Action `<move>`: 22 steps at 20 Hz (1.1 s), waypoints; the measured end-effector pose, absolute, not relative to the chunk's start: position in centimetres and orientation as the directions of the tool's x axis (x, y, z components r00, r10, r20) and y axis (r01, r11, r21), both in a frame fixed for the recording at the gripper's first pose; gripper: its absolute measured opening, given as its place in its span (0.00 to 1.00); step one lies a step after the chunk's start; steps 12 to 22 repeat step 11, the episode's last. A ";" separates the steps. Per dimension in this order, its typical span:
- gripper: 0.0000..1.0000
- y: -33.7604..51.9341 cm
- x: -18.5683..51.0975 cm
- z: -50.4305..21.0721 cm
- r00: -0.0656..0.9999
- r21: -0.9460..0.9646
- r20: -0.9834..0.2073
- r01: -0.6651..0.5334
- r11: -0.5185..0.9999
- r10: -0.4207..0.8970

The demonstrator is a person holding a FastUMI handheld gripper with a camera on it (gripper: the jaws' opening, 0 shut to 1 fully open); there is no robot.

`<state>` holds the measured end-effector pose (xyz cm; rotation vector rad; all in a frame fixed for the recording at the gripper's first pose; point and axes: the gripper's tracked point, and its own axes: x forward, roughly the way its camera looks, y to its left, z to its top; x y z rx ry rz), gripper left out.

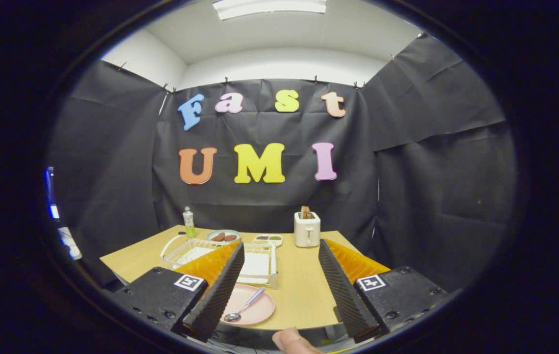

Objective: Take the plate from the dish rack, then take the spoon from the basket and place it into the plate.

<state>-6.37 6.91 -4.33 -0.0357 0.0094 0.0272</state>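
We think the job looks done. The pink plate (251,305) sits flat on the wooden table (304,290), out of the dish rack (260,265), and the spoon (243,309) lies inside it. Nothing seems left to do (as far as we can see). Our gripper (279,285) is wide open, its two black fingers far apart, and it holds nothing. The plate is just beside the left finger (215,290), partly tucked behind it, near the table's front edge. The spoon is shiny and silver, its bowl toward us and its handle pointing away toward the rack. The basket (186,250) waits farther back, on the left
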 end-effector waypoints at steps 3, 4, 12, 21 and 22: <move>0.98 6.3 -6.7 -4.4 1.000 -0.046 -0.014 -0.008 0.999 0.007; 0.98 6.2 -6.7 -4.5 1.000 -0.044 -0.017 -0.010 0.999 0.010; 0.98 5.0 -6.7 -4.5 1.000 -0.058 -0.017 0.013 0.998 -0.014; 0.98 5.0 -6.7 -4.5 1.000 -0.058 -0.017 0.013 0.998 -0.014; 0.98 5.0 -6.7 -4.5 1.000 -0.058 -0.017 0.013 0.998 -0.014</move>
